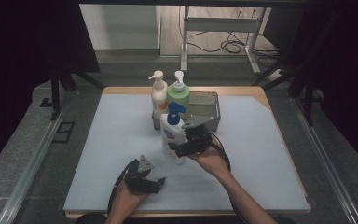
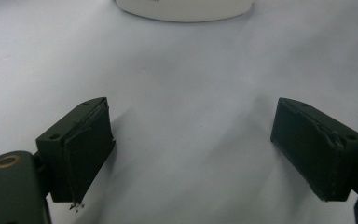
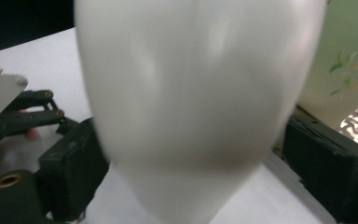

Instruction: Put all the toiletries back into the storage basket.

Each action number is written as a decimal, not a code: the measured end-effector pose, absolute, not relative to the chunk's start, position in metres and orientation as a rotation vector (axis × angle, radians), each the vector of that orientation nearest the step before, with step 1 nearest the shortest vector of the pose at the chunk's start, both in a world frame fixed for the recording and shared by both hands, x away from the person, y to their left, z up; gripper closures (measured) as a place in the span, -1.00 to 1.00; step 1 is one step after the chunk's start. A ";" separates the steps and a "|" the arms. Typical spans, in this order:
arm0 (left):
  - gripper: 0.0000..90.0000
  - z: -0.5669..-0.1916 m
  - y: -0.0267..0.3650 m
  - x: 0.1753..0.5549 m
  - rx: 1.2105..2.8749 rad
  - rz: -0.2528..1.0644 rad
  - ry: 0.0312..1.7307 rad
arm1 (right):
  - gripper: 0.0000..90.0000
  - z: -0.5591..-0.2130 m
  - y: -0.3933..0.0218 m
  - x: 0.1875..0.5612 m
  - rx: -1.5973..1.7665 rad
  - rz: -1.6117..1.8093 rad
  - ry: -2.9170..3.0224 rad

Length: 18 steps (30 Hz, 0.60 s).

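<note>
White pump bottle (image 1: 173,138) with a blue pump head, standing upright near the middle of the bench (image 1: 261,154) — long axis vertical, pump end up, base on the pale blue-grey surface. In the high view the blue spout points roughly toward the far side of the bench, where a grey metal tray (image 1: 205,106) sits just behind the bottle. In or at the tray's left end stand two more pump bottles: a cream one with an orange label (image 1: 158,95) and a green one (image 1: 178,96), both upright.

Right tongs (image 1: 182,148): held level at the bottle's right side, low on its body. In the right gripper view the bottle (image 3: 191,102) sits between the two black jaws, blurred and very close; the jaws stand wide on either side of it, and a sliver of space shows at each flank, so the pads do not appear to press on it.

Left tongs (image 1: 154,183): resting low over the near part of the bench, well apart from the bottle and pointing toward it. Its own view shows the jaws spread wide with nothing between them — bare bench beneath, and the bottle's white base (image 2: 184,10) at the top edge.
</note>
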<state>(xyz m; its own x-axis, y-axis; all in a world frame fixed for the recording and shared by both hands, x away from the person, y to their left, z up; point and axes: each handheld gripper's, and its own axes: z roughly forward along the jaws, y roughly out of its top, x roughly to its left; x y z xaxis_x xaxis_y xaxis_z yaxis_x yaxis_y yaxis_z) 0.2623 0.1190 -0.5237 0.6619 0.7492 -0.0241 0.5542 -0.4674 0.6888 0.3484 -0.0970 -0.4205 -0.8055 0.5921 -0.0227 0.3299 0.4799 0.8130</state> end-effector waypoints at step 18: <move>-0.73 -0.524 0.119 0.262 2.195 0.370 1.004 | -0.52 -0.425 -0.079 0.355 0.778 1.226 2.394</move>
<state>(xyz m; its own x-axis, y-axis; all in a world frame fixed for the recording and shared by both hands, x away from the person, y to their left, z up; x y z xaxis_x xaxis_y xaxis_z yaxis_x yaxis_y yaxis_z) 0.2623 0.1190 -0.5238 0.6614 0.7496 -0.0246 0.5546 -0.4667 0.6890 0.3545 -0.0789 -0.4247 -0.7922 0.6082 -0.0501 0.3146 0.4774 0.8204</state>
